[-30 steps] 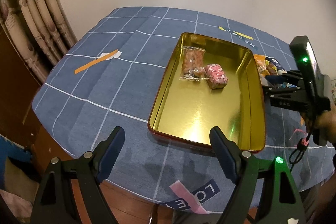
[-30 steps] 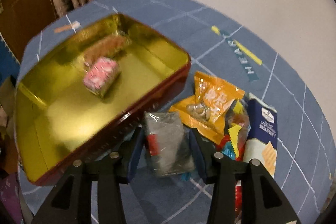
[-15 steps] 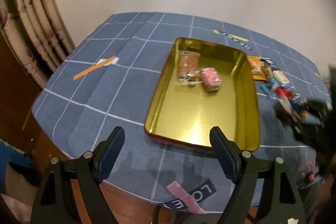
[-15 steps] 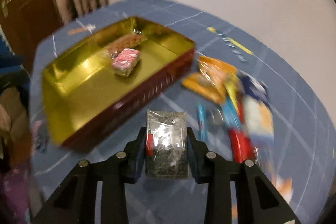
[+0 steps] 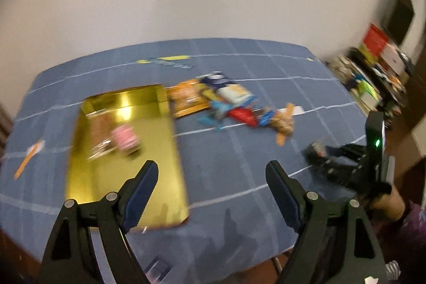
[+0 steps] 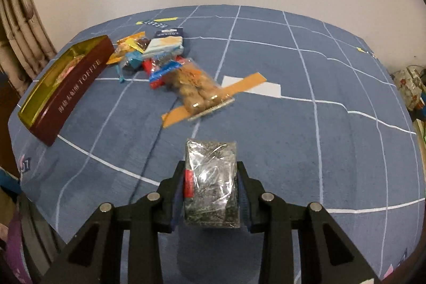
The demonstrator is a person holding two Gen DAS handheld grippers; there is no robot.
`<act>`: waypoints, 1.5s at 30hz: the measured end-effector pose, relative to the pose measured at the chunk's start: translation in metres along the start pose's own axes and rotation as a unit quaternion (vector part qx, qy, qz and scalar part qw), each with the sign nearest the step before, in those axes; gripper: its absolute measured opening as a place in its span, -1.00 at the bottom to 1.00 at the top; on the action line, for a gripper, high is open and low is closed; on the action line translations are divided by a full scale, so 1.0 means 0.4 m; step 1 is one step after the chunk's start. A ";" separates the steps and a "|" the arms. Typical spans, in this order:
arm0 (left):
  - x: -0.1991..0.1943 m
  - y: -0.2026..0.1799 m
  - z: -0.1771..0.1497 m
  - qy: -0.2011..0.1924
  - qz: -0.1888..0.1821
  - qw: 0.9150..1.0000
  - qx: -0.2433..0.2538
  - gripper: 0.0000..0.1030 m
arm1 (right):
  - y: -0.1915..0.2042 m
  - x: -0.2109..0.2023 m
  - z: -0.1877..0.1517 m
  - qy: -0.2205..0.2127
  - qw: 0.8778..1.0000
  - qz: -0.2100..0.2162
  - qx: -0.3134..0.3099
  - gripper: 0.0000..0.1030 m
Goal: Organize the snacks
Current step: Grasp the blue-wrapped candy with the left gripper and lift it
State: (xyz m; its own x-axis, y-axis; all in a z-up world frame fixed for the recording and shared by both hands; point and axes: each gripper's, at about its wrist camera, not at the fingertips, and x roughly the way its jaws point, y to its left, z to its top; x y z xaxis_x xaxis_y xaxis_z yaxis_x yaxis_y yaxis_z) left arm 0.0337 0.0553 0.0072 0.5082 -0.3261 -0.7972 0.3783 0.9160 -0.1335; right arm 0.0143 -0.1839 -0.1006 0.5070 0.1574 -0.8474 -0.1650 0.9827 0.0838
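My right gripper [image 6: 211,185] is shut on a clear packet of dark snack [image 6: 211,180] and holds it above the blue tablecloth, well right of the gold tin [image 6: 66,87]. The gripper also shows in the left wrist view [image 5: 316,153]. The gold tin [image 5: 149,193] holds a pink packet [image 5: 125,139] and a clear nut packet [image 5: 99,132]. A pile of loose snacks [image 6: 159,57] lies beside the tin. A clear bag of round biscuits [image 6: 197,89] lies nearest me. My left gripper [image 5: 211,177] is open and empty above the table's front.
Orange and white paper strips [image 6: 239,87] lie on the cloth by the biscuit bag. A shelf with books and boxes [image 5: 372,71] stands at the right. A curtain [image 6: 18,39] hangs at the left. The table edge runs close below both grippers.
My right gripper has drawn back and to the right with the dark packet, away from the tin. My left gripper has swung to the right, so the tin now sits at its left.
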 end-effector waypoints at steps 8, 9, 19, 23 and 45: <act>0.281 -0.064 0.110 0.089 -0.026 0.993 0.078 0.49 | -0.058 -0.003 -0.007 0.002 0.999 0.025 0.040 -0.31; 0.300 -0.062 0.110 0.096 -0.016 0.992 0.082 0.40 | -0.066 -0.002 -0.009 0.001 0.998 0.032 0.048 -0.31; 0.445 -0.007 0.148 0.157 0.004 0.983 0.093 -0.05 | -0.074 0.008 -0.011 0.002 0.997 0.052 0.056 -0.31; 0.466 0.002 0.156 0.165 0.004 0.982 0.087 -0.16 | -0.075 0.010 -0.011 0.001 0.997 0.055 0.055 -0.31; 0.180 -0.051 0.045 0.086 0.040 0.995 -0.039 -0.53 | -0.061 0.008 -0.022 -0.020 0.999 0.031 0.041 -0.31</act>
State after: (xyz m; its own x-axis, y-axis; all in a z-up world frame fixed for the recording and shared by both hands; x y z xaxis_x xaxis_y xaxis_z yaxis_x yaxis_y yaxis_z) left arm 0.0765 0.0090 -0.0367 0.3916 -0.2128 -0.8952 0.2769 0.9550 -0.1059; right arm 0.0125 -0.2083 -0.1099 0.5314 0.2199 -0.8181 -0.1286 0.9755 0.1787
